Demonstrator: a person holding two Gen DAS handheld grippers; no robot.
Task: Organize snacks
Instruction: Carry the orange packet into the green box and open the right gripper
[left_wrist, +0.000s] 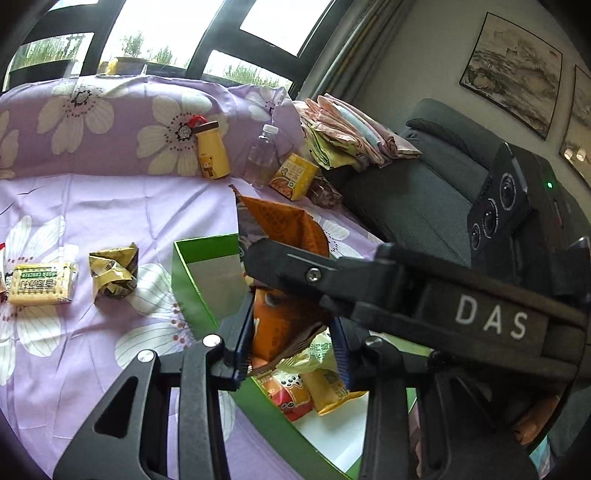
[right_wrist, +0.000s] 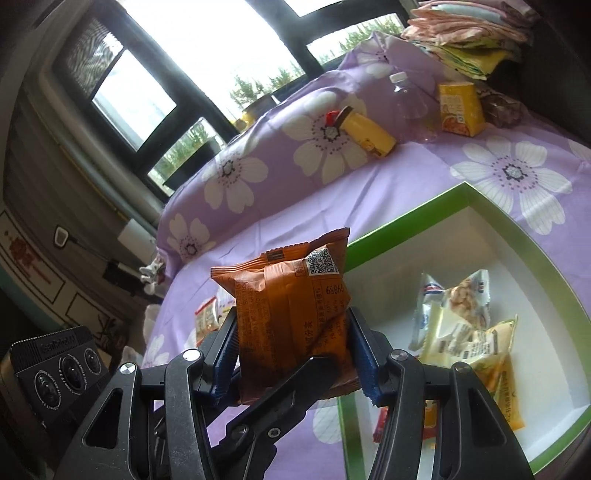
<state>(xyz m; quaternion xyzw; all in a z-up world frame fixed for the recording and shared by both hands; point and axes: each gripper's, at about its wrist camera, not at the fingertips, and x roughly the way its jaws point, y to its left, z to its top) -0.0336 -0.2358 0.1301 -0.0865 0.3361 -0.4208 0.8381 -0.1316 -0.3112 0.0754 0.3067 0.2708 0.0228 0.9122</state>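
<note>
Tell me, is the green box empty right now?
No, the green box already holds several snack packets on its white floor.

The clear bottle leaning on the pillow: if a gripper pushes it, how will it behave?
The bottle looks empty, so probably light. It leans tilted against the pillow, so a push would likely tip it. Being round, it may roll on the sheet.

the green box (left_wrist: 192, 291) is partly hidden behind both grippers in the left wrist view. the biscuit pack (left_wrist: 38, 284) is cut off at the left edge. the print on the orange packet (right_wrist: 295, 314) is too small to read.
</note>
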